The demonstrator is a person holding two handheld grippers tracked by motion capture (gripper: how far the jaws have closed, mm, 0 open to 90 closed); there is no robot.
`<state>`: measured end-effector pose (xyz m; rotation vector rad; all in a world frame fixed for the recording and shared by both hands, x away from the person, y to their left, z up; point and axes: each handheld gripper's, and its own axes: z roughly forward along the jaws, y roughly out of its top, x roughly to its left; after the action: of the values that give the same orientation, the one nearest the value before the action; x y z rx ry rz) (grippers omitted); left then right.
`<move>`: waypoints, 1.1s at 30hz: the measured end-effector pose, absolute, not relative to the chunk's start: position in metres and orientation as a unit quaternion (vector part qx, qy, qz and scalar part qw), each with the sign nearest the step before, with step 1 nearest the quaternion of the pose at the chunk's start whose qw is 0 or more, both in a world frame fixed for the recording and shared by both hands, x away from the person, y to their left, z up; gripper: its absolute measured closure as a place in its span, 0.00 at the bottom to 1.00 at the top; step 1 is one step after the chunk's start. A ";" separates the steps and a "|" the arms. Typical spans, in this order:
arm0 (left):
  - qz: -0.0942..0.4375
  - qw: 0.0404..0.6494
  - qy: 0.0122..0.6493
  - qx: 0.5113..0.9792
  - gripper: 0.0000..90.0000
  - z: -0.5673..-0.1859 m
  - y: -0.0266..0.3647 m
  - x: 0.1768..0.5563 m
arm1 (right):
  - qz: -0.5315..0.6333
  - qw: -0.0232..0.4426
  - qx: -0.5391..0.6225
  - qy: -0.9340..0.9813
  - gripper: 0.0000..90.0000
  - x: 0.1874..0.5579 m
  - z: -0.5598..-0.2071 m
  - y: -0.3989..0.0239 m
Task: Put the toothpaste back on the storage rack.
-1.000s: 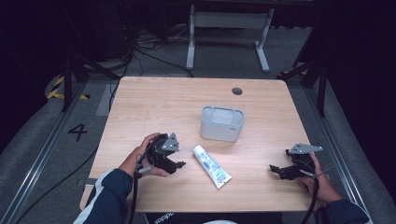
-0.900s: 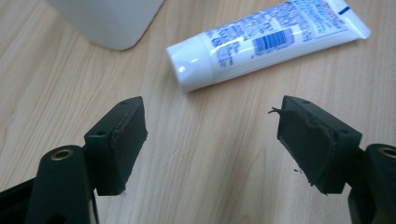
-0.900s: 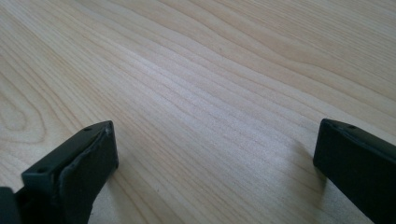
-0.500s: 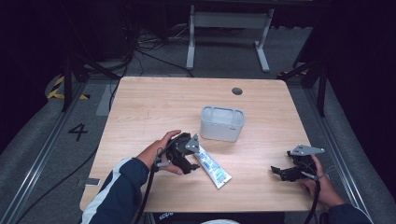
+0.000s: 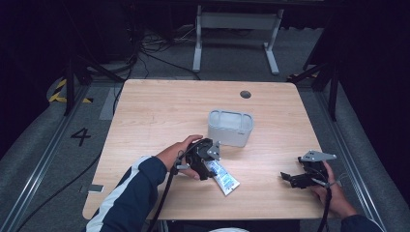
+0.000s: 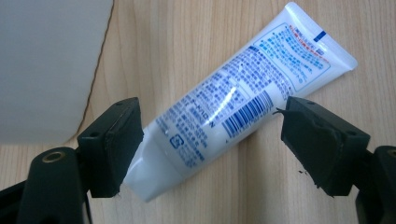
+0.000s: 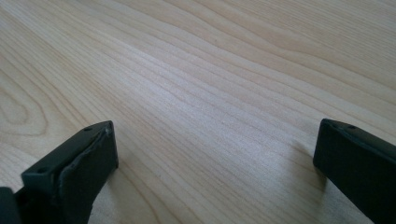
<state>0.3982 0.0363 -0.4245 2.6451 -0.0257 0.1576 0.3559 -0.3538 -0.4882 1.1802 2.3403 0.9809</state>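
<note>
A white plastic squeeze tube with blue print and a barcode is lying flat on the pale wooden worktop, just below the centre of the high view and slanting toward the lower right. The left gripper is straddling it, one black jaw at either side of the tube's cap end; the jaws have just been opening and are standing released, with the left jaw just beside the tube's shoulder (whether it is touching is hard to tell). A grey rounded-rectangle plastic tub is sitting just above the tube. At the lower right of the frame, the right gripper is resting well apart, its jaws spread over bare wood.
</note>
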 end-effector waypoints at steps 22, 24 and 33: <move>0.003 0.208 -0.052 0.977 0.17 -0.447 0.006 0.398 | 0.344 0.172 0.422 0.821 0.00 0.353 -0.488 -0.355; 0.001 0.203 -0.058 0.977 0.17 -0.448 0.005 0.397 | 0.344 0.172 0.422 0.821 0.00 0.353 -0.488 -0.355; -0.010 0.176 -0.073 0.982 0.20 -0.453 -0.009 0.391 | 0.344 0.172 0.422 0.821 0.00 0.353 -0.488 -0.355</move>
<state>0.3911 -0.0095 -0.4532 2.7793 -0.2075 -0.0278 0.3529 -0.3549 -0.4882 1.1965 2.3295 0.9761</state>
